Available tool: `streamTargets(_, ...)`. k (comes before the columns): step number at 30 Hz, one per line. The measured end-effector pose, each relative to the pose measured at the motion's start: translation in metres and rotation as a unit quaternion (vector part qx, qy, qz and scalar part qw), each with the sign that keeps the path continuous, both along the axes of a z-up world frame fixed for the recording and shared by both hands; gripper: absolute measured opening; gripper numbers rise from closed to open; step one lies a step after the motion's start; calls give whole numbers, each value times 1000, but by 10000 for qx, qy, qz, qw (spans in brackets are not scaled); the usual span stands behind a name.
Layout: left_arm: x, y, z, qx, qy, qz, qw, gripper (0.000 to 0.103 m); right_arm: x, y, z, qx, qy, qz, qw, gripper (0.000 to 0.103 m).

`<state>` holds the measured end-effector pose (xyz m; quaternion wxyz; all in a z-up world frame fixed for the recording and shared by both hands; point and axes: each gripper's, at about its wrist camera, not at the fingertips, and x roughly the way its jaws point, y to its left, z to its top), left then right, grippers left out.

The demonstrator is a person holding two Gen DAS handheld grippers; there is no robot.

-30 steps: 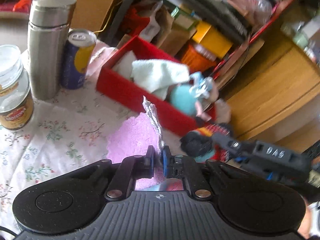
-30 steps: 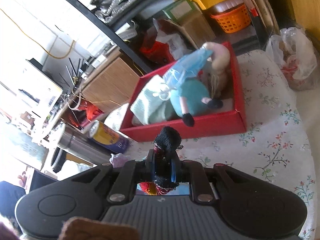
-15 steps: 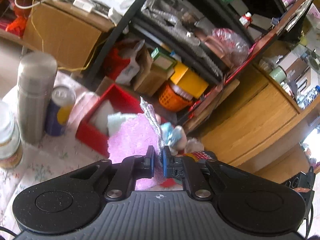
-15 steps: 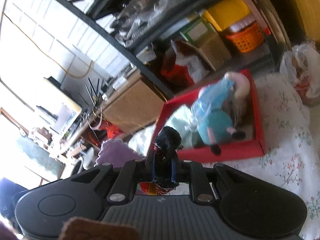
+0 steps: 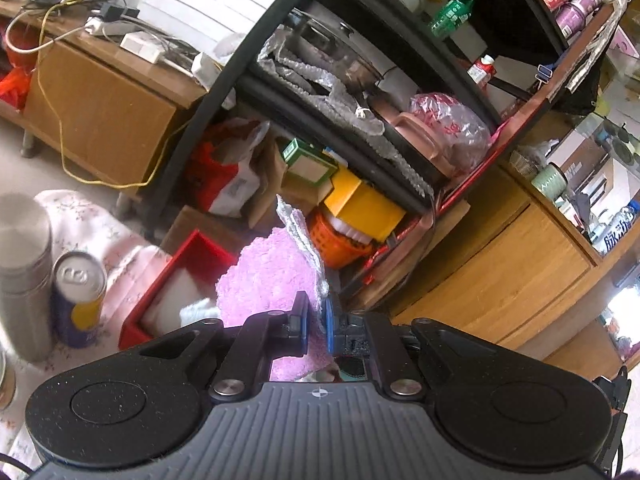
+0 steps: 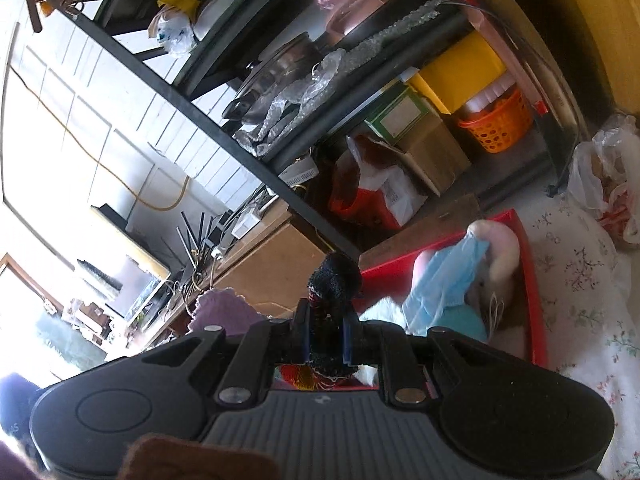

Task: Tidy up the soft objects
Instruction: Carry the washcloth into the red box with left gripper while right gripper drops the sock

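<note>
My left gripper [image 5: 313, 325] is shut on a pink fluffy cloth [image 5: 269, 276], held up in the air over the near end of the red box [image 5: 188, 261]; a white towel [image 5: 174, 296] lies inside. My right gripper [image 6: 324, 336] is shut on a black-tipped knitted sock [image 6: 332, 280] with red and yellow stripes, held above the table beside the red box [image 6: 534, 292]. A plush doll in blue [image 6: 452, 280] lies in that box. The pink cloth also shows in the right wrist view [image 6: 220, 312].
A steel flask [image 5: 24, 276] and a blue-yellow can [image 5: 78, 296] stand on the floral tablecloth [image 5: 100, 220] left of the box. A plastic bag [image 6: 608, 176] sits at the table's far right. Black shelving [image 5: 360, 120] and a wooden cabinet [image 5: 500, 272] stand behind.
Both grippers have risen from the table with their items and tilted up. The pink cloth has come off the tablecloth and now hangs over the box's near end.
</note>
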<state>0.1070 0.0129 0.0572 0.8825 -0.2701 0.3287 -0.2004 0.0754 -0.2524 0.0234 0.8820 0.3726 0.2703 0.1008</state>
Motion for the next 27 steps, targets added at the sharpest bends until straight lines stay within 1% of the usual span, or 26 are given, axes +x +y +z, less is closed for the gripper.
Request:
streamTargets(5, 20, -6, -5, 29, 1, 73, 10000, 5, 19, -1, -2, -67, -22, -86, 9999, 0)
streamTargets(8, 33, -12, -12, 92, 45, 128, 9999, 5, 32, 0, -6, -224, -5, -127, 9997, 0)
streamTargets(14, 59, -23, -36, 212, 232, 204, 9993, 5, 58, 0, -21, -446, 26, -190, 9988, 0)
streamTargets(19, 79, -29, -61, 335, 426, 238, 9982, 6, 81, 5, -45, -790, 224, -222, 9964, 0)
streamTargets(23, 90, -31, -76, 430, 577, 243, 9971, 8, 92, 14, -61, -986, 345, -121, 9945, 0)
streamTargets(25, 94, -32, -82, 516, 631, 232, 9964, 12, 96, 22, -67, -1215, 386, -54, 9918, 0)
streamTargets(27, 98, -33, -90, 571, 723, 182, 9956, 12, 97, 29, -72, -1482, 408, -16, 9881, 0)
